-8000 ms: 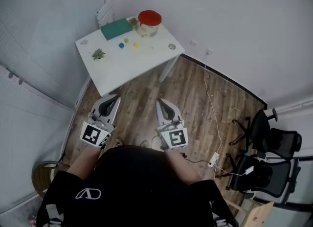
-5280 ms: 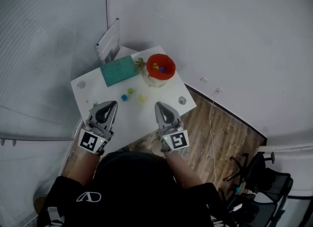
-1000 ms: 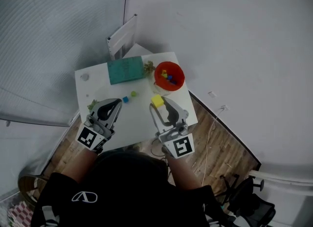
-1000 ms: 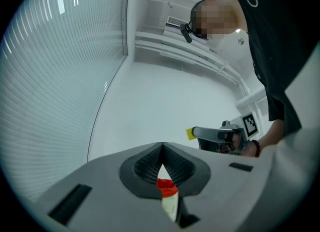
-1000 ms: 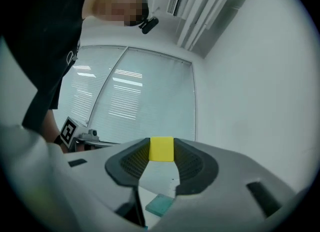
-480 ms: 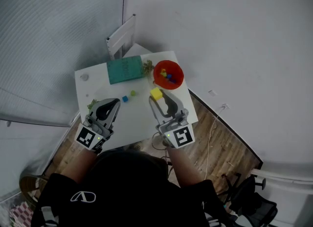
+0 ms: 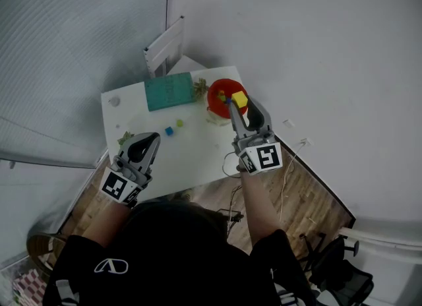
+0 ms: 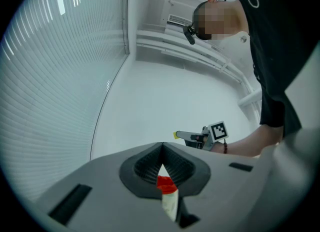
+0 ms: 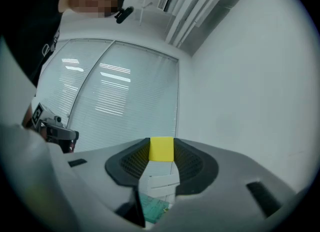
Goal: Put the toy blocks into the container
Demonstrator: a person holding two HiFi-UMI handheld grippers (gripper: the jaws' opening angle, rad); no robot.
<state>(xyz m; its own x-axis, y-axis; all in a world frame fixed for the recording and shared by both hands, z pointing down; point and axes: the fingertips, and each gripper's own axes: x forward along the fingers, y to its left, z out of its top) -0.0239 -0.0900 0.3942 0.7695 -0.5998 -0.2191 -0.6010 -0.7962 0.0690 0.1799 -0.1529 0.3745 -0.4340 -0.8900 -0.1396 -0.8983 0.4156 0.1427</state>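
Yellow block (image 7: 239, 99) sits pinched in the right claw (image 7: 241, 105), now moved across the bench (image 7: 191, 156) to over the red container (image 7: 217, 92), top middle. It can drop next. Left claw (image 7: 150, 140) is clenched, empty.

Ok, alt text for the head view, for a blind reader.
The right gripper holds a yellow block at the rim of a red container on a white table. The left gripper hangs shut by the near edge; a blue block and a green block lie loose.
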